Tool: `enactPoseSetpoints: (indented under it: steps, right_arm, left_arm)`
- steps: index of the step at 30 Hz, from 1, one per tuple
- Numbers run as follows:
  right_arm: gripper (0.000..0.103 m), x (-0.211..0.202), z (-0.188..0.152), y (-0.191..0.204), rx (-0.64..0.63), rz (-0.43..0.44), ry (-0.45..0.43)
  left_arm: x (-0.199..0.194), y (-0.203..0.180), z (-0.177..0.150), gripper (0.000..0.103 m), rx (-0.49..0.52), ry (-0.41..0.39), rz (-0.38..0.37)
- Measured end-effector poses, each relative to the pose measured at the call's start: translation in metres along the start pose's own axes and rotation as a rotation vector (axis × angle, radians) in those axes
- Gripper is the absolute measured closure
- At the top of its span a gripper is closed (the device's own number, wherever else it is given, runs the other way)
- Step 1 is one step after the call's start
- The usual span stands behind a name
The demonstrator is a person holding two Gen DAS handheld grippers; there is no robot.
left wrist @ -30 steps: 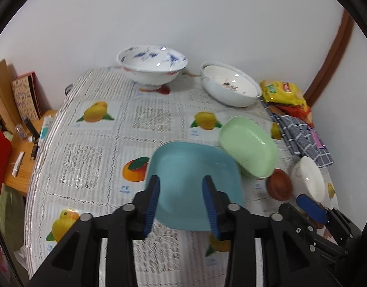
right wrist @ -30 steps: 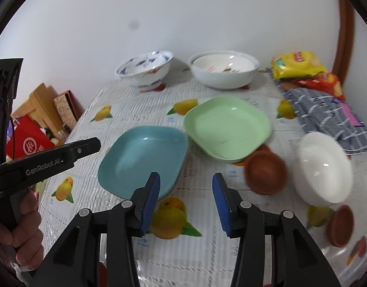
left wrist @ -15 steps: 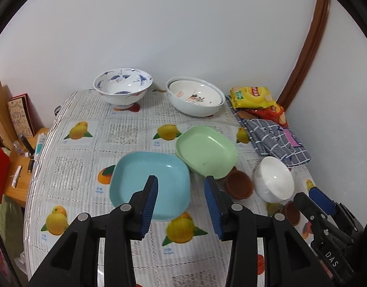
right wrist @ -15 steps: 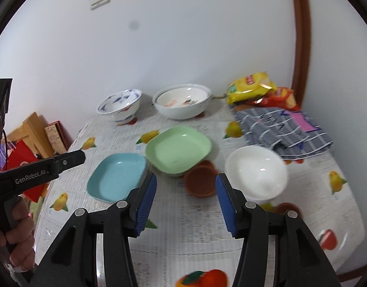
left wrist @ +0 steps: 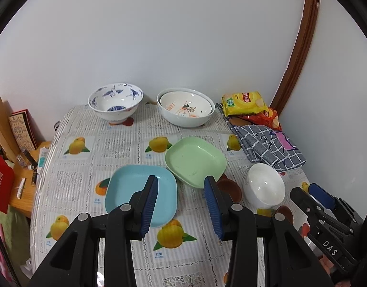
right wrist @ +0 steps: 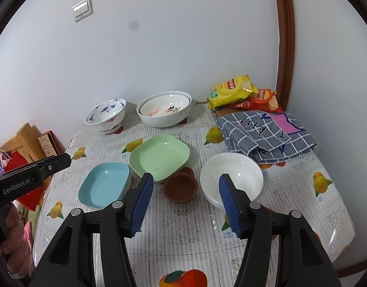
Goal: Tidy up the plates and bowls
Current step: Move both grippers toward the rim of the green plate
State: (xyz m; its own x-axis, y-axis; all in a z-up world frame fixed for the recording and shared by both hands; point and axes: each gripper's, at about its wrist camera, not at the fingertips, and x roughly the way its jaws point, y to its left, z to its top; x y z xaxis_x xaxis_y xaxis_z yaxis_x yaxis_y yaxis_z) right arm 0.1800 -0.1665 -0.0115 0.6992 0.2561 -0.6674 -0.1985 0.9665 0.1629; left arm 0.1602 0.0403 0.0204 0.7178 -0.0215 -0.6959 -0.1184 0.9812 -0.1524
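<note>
A blue square plate (left wrist: 135, 191) (right wrist: 104, 186) lies flat on the table. A green square plate (left wrist: 195, 161) (right wrist: 159, 157) leans on a small brown dish (right wrist: 181, 187) (left wrist: 230, 187). A white bowl (left wrist: 264, 186) (right wrist: 231, 179) stands to the right. At the back stand a blue-patterned bowl (left wrist: 115, 104) (right wrist: 105, 116) and two nested white bowls (left wrist: 185, 110) (right wrist: 164, 110). My left gripper (left wrist: 181, 202) is open and empty above the blue plate's near edge. My right gripper (right wrist: 185, 202) is open and empty in front of the brown dish.
A fruit-print tablecloth (right wrist: 183, 234) covers the table. Snack bags (right wrist: 233, 91) and a checked grey cloth (right wrist: 264, 134) lie at the back right by the wall. Another small brown dish (left wrist: 283, 211) sits near the white bowl. A side shelf with clutter (left wrist: 20, 157) stands left.
Both grippers have pulled back and risen away from the dishes, so more of the table shows. The dishes have not moved. Both grippers stay open.
</note>
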Motion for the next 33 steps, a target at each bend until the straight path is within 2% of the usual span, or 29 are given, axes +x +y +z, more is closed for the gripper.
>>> enactPoseSetpoints:
  steps: [3, 18, 33]
  right_arm:
    - [0.042, 0.001, 0.006, -0.001, 0.013, 0.022, -0.004]
    - [0.041, 0.024, 0.014, 0.003, 0.002, 0.069, 0.028]
    - [0.041, 0.071, 0.016, -0.012, 0.013, 0.073, 0.073]
  left_arm:
    - [-0.003, -0.001, 0.006, 0.060, 0.005, -0.011, -0.004]
    - [0.023, -0.009, 0.010, 0.060, 0.043, 0.033, -0.006]
    - [0.090, -0.012, 0.005, 0.060, 0.032, 0.135, -0.014]
